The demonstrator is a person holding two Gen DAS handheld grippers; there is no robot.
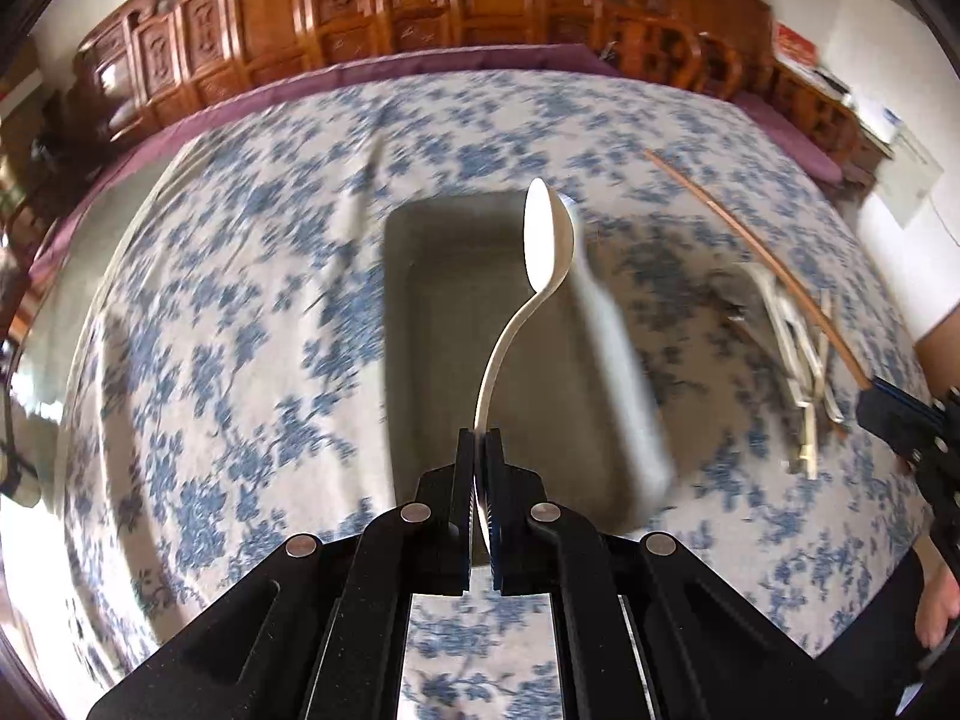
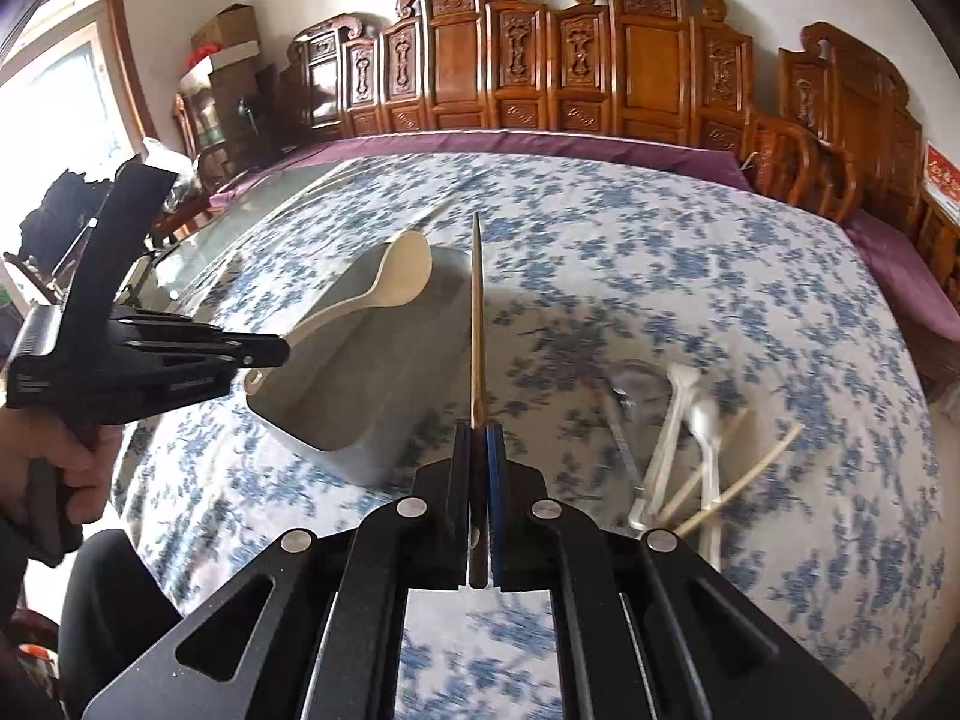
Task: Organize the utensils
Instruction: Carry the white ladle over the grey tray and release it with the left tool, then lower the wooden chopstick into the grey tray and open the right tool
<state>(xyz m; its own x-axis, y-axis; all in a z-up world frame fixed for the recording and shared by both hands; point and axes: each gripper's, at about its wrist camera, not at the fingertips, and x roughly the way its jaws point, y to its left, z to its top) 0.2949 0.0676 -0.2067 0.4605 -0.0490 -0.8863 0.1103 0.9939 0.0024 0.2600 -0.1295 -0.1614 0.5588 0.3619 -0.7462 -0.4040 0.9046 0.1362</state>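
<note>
Both grippers hold a utensil above the tablecloth.

The left gripper (image 1: 479,433) pinches a white spoon (image 1: 543,240) by the handle, its bowl up over the grey tray (image 1: 624,396). The right gripper (image 2: 478,427) clamps a brown chopstick (image 2: 476,312) pointing ahead, just beside the tray. A loose pile (image 2: 690,444) of pale utensils, blurred, lies right on the floral cloth (image 2: 750,300); carved wooden panels (image 2: 576,60) stand behind.

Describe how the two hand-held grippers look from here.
Both are matte black with angular linkage arms and round silver pins. The right hand-held gripper has a blue pad on one finger. The left hand-held gripper has a black pistol-style handle, gripped by a bare hand.
</note>
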